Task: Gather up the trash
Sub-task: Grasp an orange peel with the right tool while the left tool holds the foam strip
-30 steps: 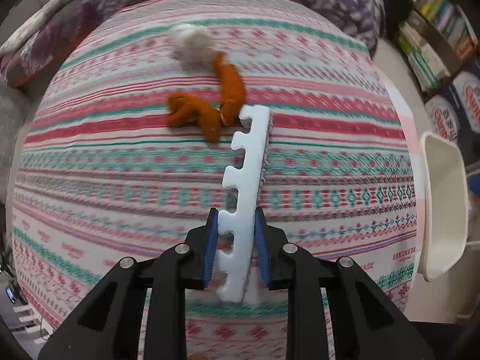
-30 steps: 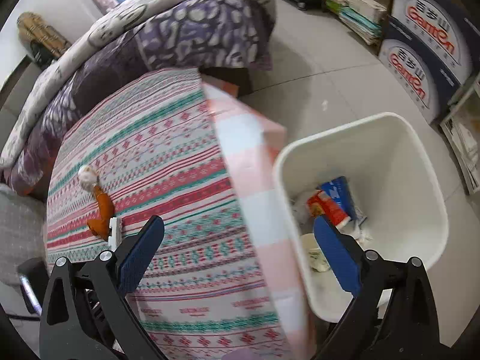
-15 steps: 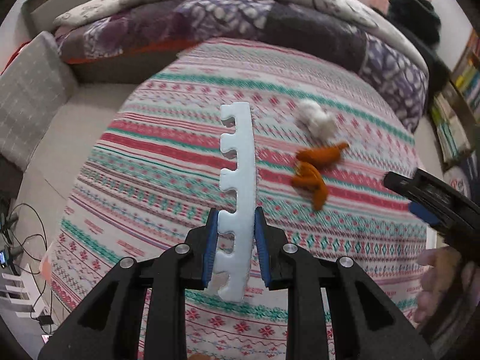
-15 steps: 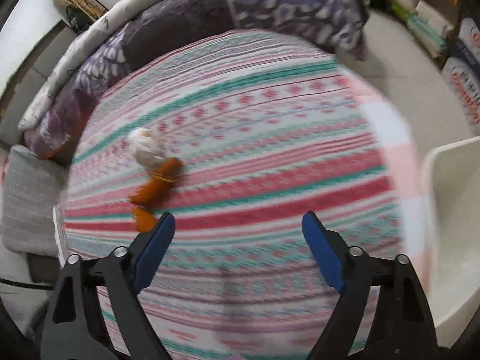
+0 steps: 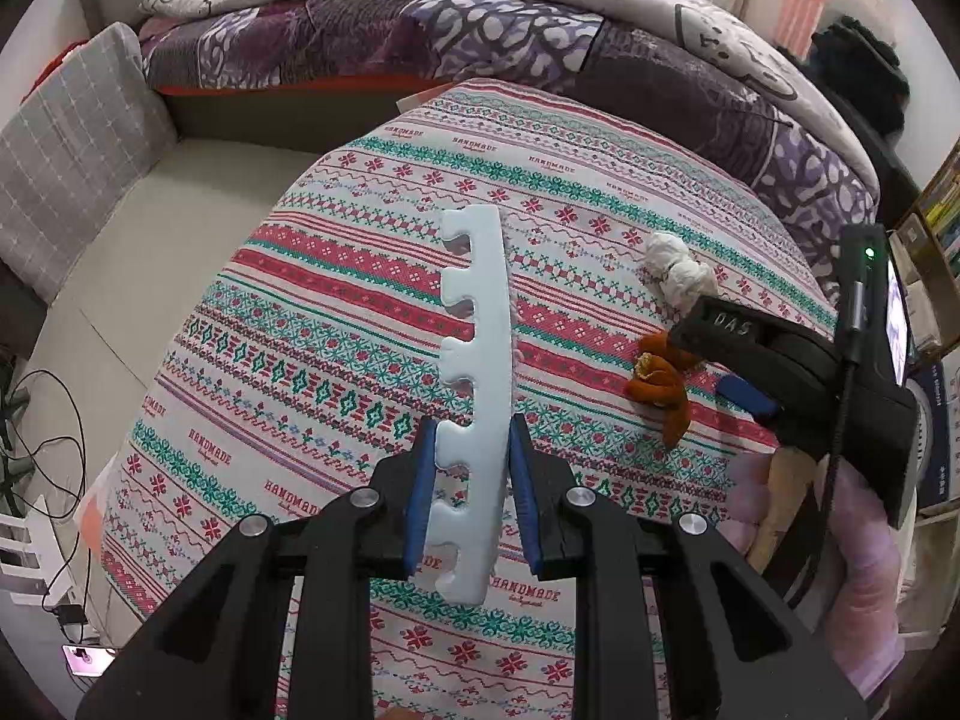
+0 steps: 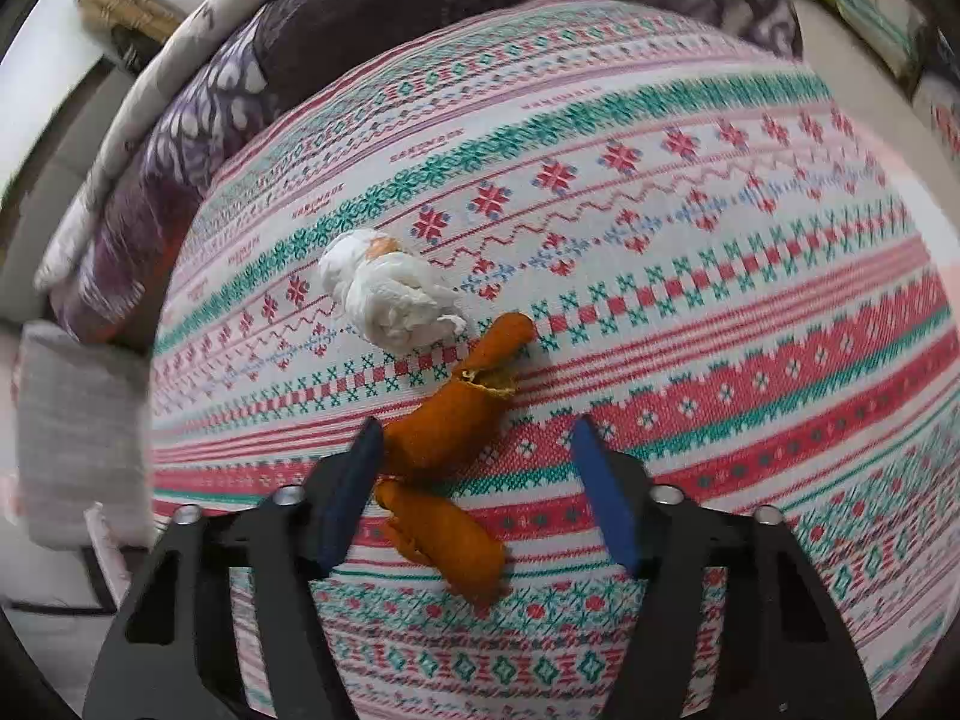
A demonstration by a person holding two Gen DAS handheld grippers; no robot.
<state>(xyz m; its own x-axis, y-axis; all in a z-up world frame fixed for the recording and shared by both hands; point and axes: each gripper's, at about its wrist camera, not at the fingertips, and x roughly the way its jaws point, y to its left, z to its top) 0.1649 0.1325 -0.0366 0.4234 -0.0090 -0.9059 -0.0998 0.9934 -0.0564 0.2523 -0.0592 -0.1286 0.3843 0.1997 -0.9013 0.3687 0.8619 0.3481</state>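
Observation:
My left gripper [image 5: 469,438] is shut on a white notched foam strip [image 5: 480,312], held above the patterned tablecloth [image 5: 336,324]. Orange peel pieces [image 6: 444,420] lie on the cloth beside a crumpled white tissue wad [image 6: 384,294]. My right gripper [image 6: 475,426] hangs low over the peel. Its jaws are closing with the peel between them: the left pad is at the peel's edge, the right pad still apart from it. The left wrist view shows the peel [image 5: 657,384], the tissue [image 5: 678,273] and the right gripper [image 5: 744,393] at the right.
A purple and white quilt [image 5: 480,42] is piled behind the table. A grey cushion [image 5: 66,162] and sofa seat lie to the left, with cables [image 5: 42,420] on the floor. A hand [image 5: 858,570] holds the right gripper; shelves stand at the far right.
The right gripper swung from over the white bin across the table to the orange peel, sank, and its jaws narrowed. The left gripper lifted and shifted with the foam strip still in it.

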